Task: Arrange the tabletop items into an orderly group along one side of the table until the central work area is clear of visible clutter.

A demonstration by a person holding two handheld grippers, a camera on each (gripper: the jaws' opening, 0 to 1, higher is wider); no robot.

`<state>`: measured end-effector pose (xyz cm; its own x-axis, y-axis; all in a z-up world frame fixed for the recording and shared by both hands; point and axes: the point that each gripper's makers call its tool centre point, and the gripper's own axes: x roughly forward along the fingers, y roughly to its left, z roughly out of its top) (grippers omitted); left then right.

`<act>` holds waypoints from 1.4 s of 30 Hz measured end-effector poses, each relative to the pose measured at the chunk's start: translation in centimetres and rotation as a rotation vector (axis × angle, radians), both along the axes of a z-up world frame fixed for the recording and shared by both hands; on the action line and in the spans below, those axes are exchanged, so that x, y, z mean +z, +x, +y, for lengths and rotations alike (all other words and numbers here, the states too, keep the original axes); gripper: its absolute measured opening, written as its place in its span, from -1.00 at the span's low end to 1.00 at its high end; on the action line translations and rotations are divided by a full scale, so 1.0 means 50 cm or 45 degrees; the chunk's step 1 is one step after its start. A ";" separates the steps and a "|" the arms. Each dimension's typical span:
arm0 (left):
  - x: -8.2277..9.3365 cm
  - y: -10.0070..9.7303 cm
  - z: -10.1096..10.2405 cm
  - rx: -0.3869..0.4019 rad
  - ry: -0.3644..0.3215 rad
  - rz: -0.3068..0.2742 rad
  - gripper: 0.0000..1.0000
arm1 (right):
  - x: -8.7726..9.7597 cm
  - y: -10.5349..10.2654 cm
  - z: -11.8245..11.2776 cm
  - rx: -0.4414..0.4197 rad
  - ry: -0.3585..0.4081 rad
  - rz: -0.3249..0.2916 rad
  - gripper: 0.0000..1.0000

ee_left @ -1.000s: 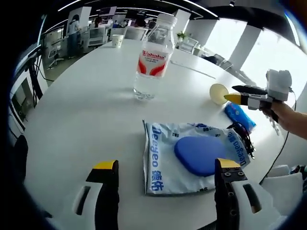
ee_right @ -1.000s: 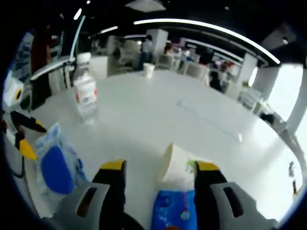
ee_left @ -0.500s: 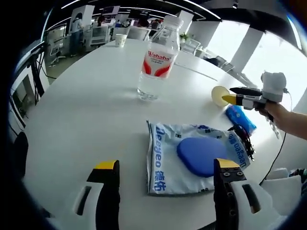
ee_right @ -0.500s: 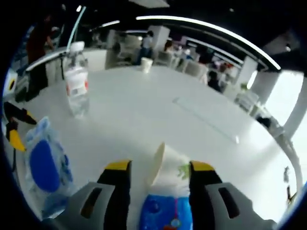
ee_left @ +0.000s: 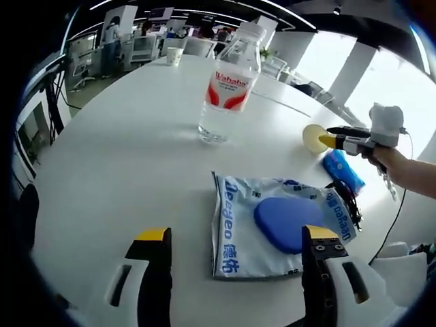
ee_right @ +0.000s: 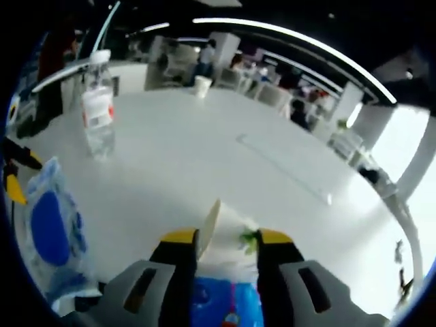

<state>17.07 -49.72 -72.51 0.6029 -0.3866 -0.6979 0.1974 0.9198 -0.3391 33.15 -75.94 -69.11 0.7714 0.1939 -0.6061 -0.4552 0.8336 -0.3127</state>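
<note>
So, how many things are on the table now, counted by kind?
Water bottle: 1
Paper cups: 2, one lying by the right gripper, one standing far off
Plastic bag with blue pad: 1
Small blue packet: 1
Total: 5

Water bottle (ee_left: 230, 82), toward the table's far edge: red-and-white label reads "Wahaha". Flat plastic packet (ee_left: 276, 223), at the near edge: blue lettering, "deegeo" plus two Chinese characters down one side; same word repeated on the opposite side, partly cut off. In the right gripper view no lettering is legible.
</note>
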 end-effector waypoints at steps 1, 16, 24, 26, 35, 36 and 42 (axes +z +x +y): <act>0.000 0.001 0.000 0.002 -0.001 0.000 0.53 | 0.000 0.000 -0.002 -0.005 0.000 0.002 -0.43; 0.001 0.005 -0.006 0.006 -0.015 -0.009 0.50 | 0.015 -0.010 -0.013 -0.008 -0.017 -0.039 -0.76; 0.003 0.006 -0.006 0.013 -0.023 -0.018 0.50 | 0.041 -0.010 -0.034 -0.044 -0.030 -0.103 -0.90; 0.001 0.006 -0.005 0.013 -0.023 -0.016 0.50 | 0.050 -0.007 -0.039 -0.055 -0.029 -0.124 -0.94; 0.000 0.003 -0.013 0.004 -0.026 -0.011 0.50 | 0.064 -0.012 -0.057 -0.130 0.063 -0.121 -1.00; 0.000 0.003 -0.014 0.003 -0.026 -0.012 0.50 | 0.064 -0.013 -0.057 -0.130 0.067 -0.117 -1.00; -0.002 0.000 -0.017 -0.004 -0.022 -0.008 0.50 | 0.073 -0.017 -0.031 -0.097 0.124 -0.103 -1.00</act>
